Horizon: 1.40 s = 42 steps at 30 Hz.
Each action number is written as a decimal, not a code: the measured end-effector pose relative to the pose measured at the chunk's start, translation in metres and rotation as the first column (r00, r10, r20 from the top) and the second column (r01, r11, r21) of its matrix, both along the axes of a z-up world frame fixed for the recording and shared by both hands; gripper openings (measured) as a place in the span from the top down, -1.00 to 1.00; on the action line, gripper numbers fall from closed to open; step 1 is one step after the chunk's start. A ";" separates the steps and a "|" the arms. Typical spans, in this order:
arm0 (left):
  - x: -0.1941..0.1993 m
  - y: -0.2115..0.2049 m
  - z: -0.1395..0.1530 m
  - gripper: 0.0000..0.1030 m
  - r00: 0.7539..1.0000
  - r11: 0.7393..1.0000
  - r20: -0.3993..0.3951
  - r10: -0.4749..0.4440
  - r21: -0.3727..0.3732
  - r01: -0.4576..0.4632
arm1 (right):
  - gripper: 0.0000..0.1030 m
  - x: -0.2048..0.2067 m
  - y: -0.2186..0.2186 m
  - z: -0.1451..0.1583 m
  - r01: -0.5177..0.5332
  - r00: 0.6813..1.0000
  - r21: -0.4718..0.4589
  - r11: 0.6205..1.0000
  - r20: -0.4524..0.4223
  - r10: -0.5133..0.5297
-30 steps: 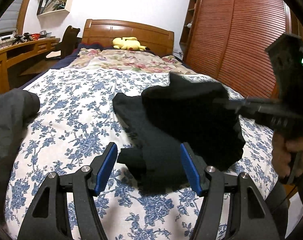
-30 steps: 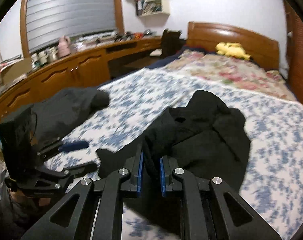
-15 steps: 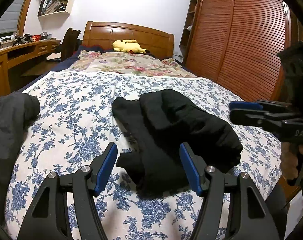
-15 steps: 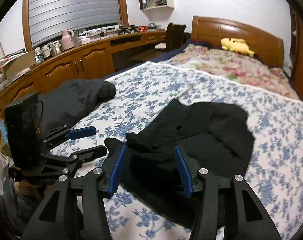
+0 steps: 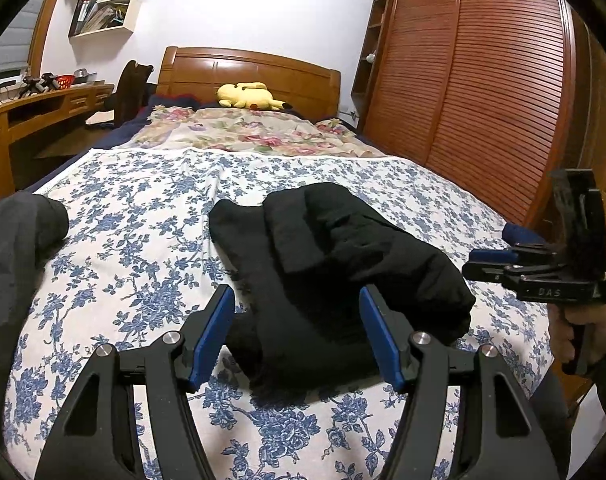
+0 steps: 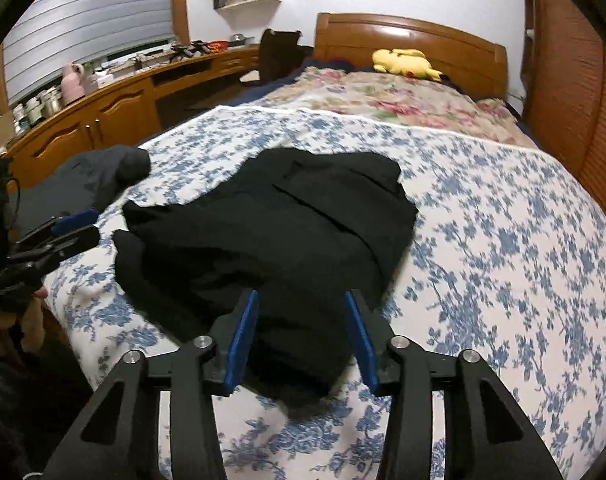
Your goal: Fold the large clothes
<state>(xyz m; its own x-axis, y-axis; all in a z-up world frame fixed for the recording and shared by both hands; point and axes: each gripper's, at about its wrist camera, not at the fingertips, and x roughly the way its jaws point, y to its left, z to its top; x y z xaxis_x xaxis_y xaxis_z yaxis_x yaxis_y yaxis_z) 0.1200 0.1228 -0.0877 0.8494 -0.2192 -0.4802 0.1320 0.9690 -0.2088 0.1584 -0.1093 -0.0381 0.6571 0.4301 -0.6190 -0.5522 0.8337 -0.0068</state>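
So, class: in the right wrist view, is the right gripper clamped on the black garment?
No, the right gripper is open above the black garment, gripping nothing.

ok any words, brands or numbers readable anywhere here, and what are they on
"DAS": pale lettering on the black body of the right gripper, seen in the left wrist view.
Books on the wall shelf: spines too small to read.
Nothing readable on the black garment or floral bedsheet.
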 end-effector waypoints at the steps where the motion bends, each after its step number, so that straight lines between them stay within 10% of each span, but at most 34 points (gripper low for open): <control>1: 0.001 -0.001 0.000 -0.27 1.000 1.000 -0.001 0.000 0.001 0.000 | 0.19 0.000 -0.001 -0.001 -0.004 1.000 0.001 1.000 -0.006 0.004; 31: 0.030 -0.047 -0.005 -0.27 0.999 0.998 -0.007 -0.032 0.050 0.032 | 0.25 0.004 -0.001 -0.040 -0.108 0.994 -0.014 0.994 -0.034 0.108; 36: 0.032 -0.048 -0.009 0.17 0.999 0.997 -0.025 -0.024 0.078 0.026 | 0.25 0.012 -0.006 -0.034 -0.155 0.987 0.001 0.988 -0.041 0.155; 42: 0.036 -0.049 -0.019 0.18 0.998 0.995 -0.066 -0.009 0.101 0.015 | 0.25 0.016 -0.018 -0.037 -0.158 0.986 0.080 0.984 -0.036 0.161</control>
<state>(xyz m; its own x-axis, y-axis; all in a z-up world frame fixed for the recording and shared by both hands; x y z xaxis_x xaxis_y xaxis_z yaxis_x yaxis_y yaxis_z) 0.1560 0.0737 -0.1068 0.8131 -0.1766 -0.5547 0.1330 0.9840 -0.1183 0.1744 -0.1275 -0.0748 0.5503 0.5744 -0.6059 -0.6764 0.7322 0.0798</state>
